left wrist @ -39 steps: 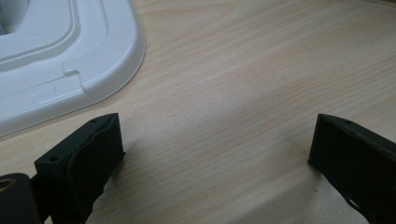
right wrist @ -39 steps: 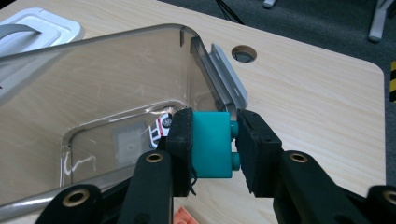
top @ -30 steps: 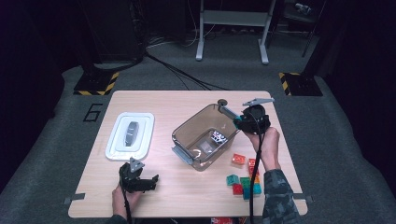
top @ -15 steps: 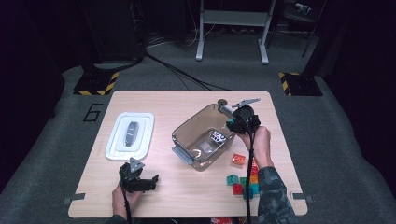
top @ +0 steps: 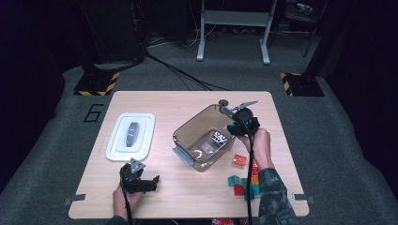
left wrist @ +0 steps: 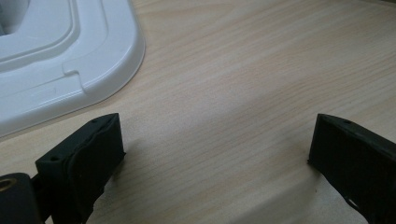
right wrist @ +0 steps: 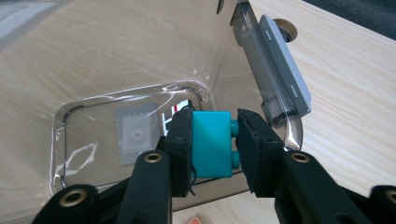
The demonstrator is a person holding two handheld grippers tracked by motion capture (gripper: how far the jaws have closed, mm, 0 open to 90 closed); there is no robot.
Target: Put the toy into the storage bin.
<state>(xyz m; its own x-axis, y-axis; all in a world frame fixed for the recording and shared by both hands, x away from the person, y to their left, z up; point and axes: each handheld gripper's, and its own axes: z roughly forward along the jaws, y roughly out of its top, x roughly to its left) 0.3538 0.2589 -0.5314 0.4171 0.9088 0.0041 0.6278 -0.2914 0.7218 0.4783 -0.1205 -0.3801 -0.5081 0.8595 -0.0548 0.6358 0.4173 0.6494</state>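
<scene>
Right tool (top: 231, 125) held over the near-right edge of the clear plastic bin (top: 184, 136), clamping a teal block (right wrist: 212, 142) between both black pads, studs of the block turned toward one pad; jaws just eased a little wider, block seated between them all the same. Seen from the right tool's own camera: teal block above the bin's transparent floor, a grey latch (right wrist: 280, 60) of the bin standing up just beyond. Inside the bin, one black-and-white patterned piece (top: 218, 137) lying on the bottom. On the counter (top: 187, 103) just right of the bin, an orange block (top: 240, 160); nearer the person, a small cluster of teal, red and orange blocks (top: 241, 185) partly behind the right forearm. Left tool (top: 141, 180) low at the near edge of the counter, jaws spread wide with bare wood between them, nothing gripped. White lid (top: 130, 136) lying flat well left of the bin, its rounded corner (left wrist: 93, 70) just beyond the left tool's jaw.
</scene>
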